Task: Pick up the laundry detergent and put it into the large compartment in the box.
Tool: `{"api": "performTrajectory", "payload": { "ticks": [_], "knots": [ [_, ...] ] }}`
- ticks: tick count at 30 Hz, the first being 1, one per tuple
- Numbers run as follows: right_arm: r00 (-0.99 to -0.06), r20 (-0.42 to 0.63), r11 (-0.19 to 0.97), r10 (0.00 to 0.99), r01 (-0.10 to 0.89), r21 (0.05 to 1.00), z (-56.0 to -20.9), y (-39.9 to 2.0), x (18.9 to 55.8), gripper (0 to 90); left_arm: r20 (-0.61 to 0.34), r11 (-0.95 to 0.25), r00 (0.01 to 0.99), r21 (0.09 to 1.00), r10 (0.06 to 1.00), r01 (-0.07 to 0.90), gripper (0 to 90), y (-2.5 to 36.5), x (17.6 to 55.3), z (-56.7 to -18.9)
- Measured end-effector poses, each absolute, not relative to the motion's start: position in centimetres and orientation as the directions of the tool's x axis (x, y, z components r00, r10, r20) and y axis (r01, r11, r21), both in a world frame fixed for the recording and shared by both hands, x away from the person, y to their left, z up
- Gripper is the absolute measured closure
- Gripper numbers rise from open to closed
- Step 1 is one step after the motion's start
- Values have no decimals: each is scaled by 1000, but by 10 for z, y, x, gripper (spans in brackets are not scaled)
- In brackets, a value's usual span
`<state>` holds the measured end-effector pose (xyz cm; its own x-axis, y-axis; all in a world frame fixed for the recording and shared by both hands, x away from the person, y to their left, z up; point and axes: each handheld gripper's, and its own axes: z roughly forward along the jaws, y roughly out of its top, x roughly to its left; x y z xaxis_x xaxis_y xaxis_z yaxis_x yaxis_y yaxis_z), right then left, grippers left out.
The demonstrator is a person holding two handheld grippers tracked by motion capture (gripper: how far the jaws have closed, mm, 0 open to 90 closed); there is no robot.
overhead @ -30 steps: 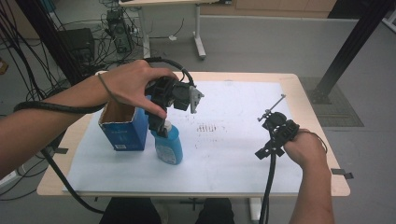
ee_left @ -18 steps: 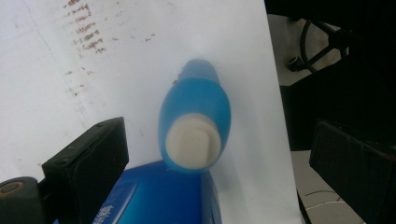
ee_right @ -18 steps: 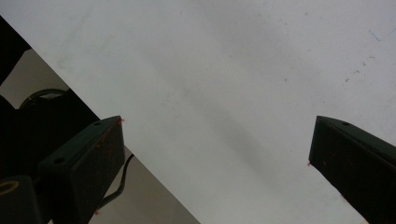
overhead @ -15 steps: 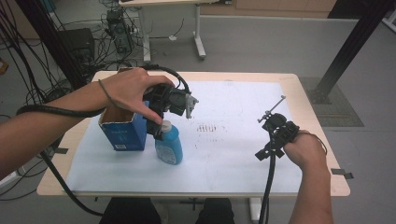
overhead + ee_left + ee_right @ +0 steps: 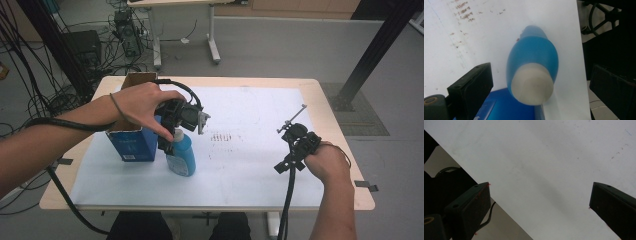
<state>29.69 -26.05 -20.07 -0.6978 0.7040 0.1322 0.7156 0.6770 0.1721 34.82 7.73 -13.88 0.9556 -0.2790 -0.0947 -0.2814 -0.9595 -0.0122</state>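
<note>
From the high view, the left gripper [image 5: 172,131] has drifted down onto the blue bottle [image 5: 181,155] standing beside the box [image 5: 131,142]. In the left gripper view its jaws gape wide around the white cap [image 5: 532,83], untouched. The right gripper view shows the right gripper [image 5: 539,202] wide, empty, over the table [image 5: 554,157].

We hold our left gripper [image 5: 172,142] raised at the table's left, jaws pointing down and spread wide, while our right gripper [image 5: 295,150] rests low at the right, its jaws likewise parted.
</note>
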Motion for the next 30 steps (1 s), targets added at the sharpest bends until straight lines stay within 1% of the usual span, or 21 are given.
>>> {"api": "performTrajectory", "payload": {
  "ticks": [16,23,30],
  "knots": [
    [-697,139,678,704,717,163,-206,-259,301,39,-95,-959,954,-8,-283,-285,55,81,350,-166],
    [-698,138,681,703,716,153,-210,-255,303,39,-94,-958,953,3,-287,-288,55,83,350,-173],
    [-698,141,682,702,716,150,-210,-255,305,37,-88,-959,955,15,-282,-281,56,85,351,-172]
  ]
}}
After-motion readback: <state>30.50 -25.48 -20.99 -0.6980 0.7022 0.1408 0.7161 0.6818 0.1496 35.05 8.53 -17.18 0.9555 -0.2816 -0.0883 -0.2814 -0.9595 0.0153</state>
